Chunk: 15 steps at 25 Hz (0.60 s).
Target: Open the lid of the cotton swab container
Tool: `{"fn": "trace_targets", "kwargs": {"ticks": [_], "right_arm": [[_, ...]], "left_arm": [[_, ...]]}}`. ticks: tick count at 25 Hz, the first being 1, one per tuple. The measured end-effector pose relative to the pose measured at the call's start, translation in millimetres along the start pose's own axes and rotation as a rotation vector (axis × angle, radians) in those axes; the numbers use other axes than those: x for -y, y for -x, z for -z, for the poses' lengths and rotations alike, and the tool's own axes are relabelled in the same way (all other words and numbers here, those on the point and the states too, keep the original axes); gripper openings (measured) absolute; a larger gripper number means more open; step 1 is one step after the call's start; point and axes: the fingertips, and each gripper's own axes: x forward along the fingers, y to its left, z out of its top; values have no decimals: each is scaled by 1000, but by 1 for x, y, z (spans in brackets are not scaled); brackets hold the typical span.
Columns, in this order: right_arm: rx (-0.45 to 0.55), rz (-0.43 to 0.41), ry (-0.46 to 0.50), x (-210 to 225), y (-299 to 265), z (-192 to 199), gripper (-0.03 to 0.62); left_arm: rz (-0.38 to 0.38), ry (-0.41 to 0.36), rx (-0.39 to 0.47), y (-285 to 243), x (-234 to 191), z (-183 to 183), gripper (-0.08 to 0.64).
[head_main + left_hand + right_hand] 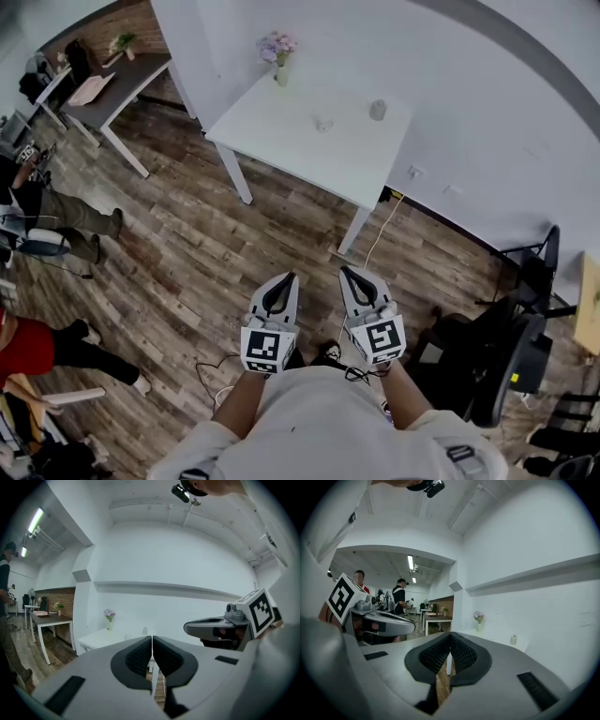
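While the left tongs (282,286) and right tongs (354,279) sit low in the frame, both clamped shut on nothing, we're only at the approach. A little pot (378,110), likely the swab container, stands on the white surface (281,127) at upper centre, well apart. Next up: close in, spread the tongs, steady it.

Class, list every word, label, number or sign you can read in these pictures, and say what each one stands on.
No readable words or numbers anywhere in the three views.
Left gripper and right gripper: their cubes carry square black-and-white marker patterns, not letters.
Small container on the white table: any label is too small to read.
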Motion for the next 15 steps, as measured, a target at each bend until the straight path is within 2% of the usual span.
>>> {"fn": "trace_targets", "kwargs": {"ticks": [8, 11, 15], "right_arm": [[-42, 12, 10, -10, -19, 4, 2], [-59, -2, 5, -21, -32, 10, 40], [-86, 10, -12, -31, -53, 20, 57]], "left_arm": [[99, 4, -39, -14, -11, 14, 23], [122, 19, -56, -14, -24, 23, 25], [135, 21, -87, -14, -52, 36, 91]]}}
